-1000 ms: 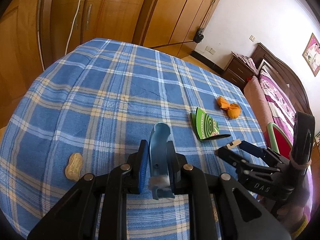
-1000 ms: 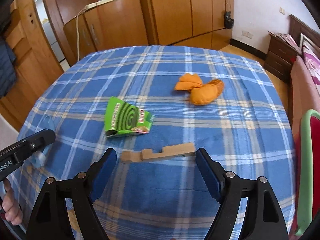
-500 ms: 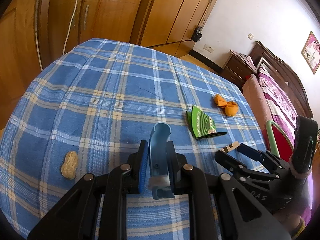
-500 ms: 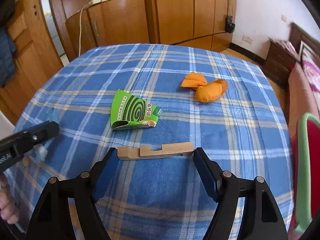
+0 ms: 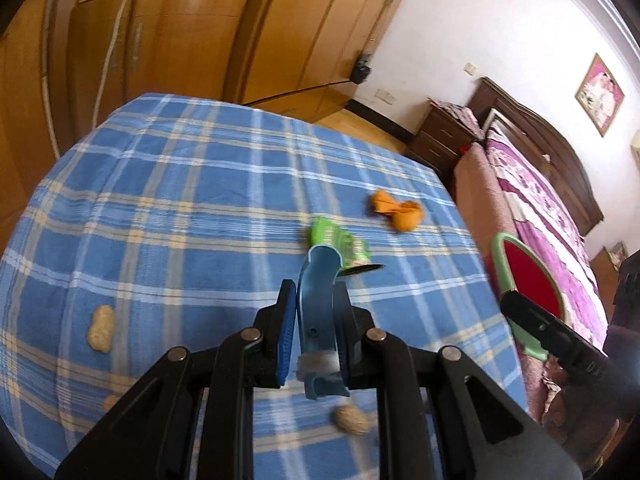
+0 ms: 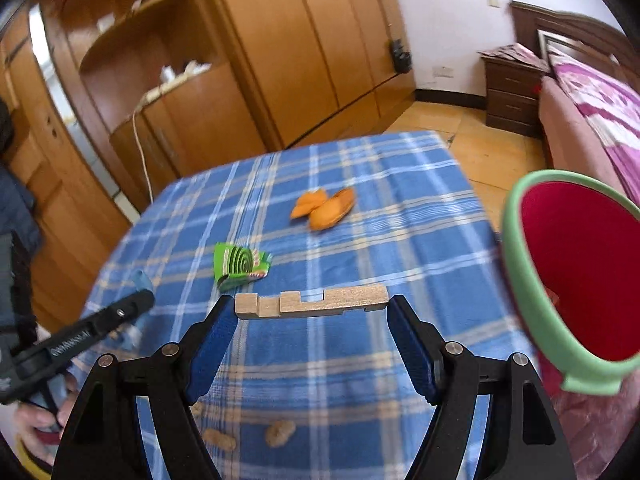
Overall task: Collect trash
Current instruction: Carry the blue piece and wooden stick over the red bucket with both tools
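- On the table [image 6: 400, 208], the wrapper [image 6: 240, 266] lies left of and nearer than the peel [image 6: 326, 210].
- Peanuts [image 6: 280, 433] lie at the near edge.
- The bin [image 6: 520, 280] stands off the table's right side, with the bed [image 6: 600, 112] behind it.

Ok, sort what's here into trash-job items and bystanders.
Job: wooden piece in right gripper, blue scrap in left gripper, green wrapper, orange peel, peanuts, red bin.
Bystanders: wardrobe, bed, nightstand.
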The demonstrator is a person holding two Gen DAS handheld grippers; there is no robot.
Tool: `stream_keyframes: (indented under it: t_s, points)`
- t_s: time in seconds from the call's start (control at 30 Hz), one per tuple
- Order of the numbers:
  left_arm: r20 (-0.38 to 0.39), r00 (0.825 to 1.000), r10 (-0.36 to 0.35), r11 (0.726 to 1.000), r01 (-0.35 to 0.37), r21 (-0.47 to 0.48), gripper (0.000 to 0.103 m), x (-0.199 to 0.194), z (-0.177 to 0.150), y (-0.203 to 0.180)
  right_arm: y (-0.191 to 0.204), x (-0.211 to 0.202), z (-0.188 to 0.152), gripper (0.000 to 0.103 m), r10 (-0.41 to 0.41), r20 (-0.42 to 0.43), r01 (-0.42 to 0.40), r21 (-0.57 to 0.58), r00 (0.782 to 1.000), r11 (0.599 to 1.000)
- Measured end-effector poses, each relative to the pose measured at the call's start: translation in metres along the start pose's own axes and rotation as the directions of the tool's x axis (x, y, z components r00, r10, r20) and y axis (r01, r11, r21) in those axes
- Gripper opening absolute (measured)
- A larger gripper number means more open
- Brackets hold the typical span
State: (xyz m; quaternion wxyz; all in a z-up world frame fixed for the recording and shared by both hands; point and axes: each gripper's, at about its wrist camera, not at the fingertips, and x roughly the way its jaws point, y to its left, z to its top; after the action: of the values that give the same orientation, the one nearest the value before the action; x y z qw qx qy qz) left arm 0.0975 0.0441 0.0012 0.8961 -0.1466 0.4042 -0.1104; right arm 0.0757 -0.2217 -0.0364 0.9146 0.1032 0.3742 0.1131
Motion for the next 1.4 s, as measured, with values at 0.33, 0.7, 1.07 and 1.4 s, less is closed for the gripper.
stream_keyframes:
  t_s: [0.33, 0.7, 1.07, 1.4]
  points:
    - [-0.015, 0.997, -0.082, 0.993, 0.083, 0.078, 0.018, -0.004, 0.004, -0.058, -0.045, -0.065, 0.0, 0.078, -0.044, 0.138, 0.028, 0.114, 0.989, 0.993]
    - [-0.061, 0.982, -0.181, 0.963, 0.19, 0.192, 0.018, 0.009, 0.006, -0.136, -0.103, -0.111, -0.008, 0.078, -0.146, 0.22, 0.093, 0.233, 0.965, 0.968]
    - [-0.107, 0.955, -0.276, 0.917, 0.295, 0.27, 0.018, 0.036, 0.013, -0.209, -0.155, -0.129, -0.018, 0.078, -0.2, 0.237, 0.11, 0.343, 0.951, 0.933]
    - [-0.191, 0.935, -0.3, 0.872, 0.35, 0.341, 0.018, 0.078, 0.0, -0.262, -0.192, -0.122, -0.025, 0.078, -0.23, 0.216, 0.122, 0.422, 0.949, 0.899]
